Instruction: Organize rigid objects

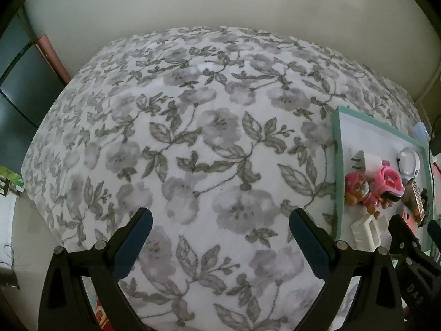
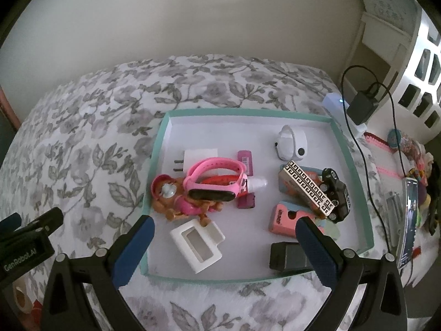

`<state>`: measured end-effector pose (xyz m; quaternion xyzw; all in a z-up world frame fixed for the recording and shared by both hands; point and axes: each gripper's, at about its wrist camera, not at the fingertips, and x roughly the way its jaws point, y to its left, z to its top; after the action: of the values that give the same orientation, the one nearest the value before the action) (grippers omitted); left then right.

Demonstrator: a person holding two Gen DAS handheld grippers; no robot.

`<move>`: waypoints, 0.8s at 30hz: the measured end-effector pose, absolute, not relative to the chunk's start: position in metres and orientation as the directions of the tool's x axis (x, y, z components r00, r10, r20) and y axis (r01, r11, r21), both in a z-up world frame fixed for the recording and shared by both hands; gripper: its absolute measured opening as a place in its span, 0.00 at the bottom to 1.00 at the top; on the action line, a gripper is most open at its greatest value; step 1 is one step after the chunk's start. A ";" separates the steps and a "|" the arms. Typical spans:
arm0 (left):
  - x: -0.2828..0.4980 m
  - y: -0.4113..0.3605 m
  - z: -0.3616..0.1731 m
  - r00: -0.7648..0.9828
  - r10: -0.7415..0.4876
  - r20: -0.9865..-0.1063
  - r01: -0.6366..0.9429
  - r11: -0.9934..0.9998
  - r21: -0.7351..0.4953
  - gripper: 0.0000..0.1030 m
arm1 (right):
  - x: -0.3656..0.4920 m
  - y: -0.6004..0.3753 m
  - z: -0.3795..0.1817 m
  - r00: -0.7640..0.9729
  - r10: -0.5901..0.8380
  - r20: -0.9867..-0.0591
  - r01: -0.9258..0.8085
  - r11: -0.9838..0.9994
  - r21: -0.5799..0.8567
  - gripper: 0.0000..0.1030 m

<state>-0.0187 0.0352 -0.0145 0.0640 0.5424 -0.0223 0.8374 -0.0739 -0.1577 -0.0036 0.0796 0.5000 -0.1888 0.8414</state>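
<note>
Both grippers spread wide, nothing held. Left gripper (image 1: 220,231) hangs over bare floral bedspread (image 1: 193,138), to the left of the tray (image 1: 336,165). Right gripper (image 2: 224,234) hangs over the tray's near edge, fingers pointing into it.

Tray (image 2: 158,165) is shallow, teal rim, white floor, sitting on the bedspread (image 2: 82,143). All the small items are inside it:
- pink watch (image 2: 212,179) left of centre, lying on top of a brown-and-pink toy figure (image 2: 171,195) near the tray's left wall
- white plug adapter (image 2: 193,157) just behind the watch, prongs pointing at the left wall
- white case (image 2: 197,244) with a rectangular opening, near front edge, just beside the toy
- white band (image 2: 292,143) toward the back right
- patterned box (image 2: 308,190) right of centre, black toy car (image 2: 337,190) touching it on the right side
- pink block (image 2: 284,218) in front of the box
- black block (image 2: 286,256) at the front right, partly hidden by the right gripper's finger

Outside the tray, past its right wall: black charger (image 2: 361,104) with cable.
</note>
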 end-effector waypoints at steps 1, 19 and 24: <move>-0.019 0.036 -0.015 0.411 0.032 -0.911 0.107 0.991 0.083 0.97 | -0.074 -0.157 -0.004 0.427 -0.237 -0.872 0.398 0.916 -0.054 1.00; -0.022 0.045 -0.017 0.401 0.024 -0.916 0.087 0.994 0.065 0.97 | -0.077 -0.157 -0.007 0.419 -0.219 -0.881 0.400 0.916 -0.037 1.00; -0.020 0.046 -0.018 0.395 0.020 -0.919 0.083 0.995 0.057 0.97 | -0.077 -0.157 -0.007 0.418 -0.220 -0.881 0.400 0.916 -0.039 1.00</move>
<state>-0.0198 0.0456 -0.0184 0.0469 0.5498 -0.0189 0.8338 -0.0771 -0.1570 -0.0073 0.0888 0.5067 -0.1848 0.8374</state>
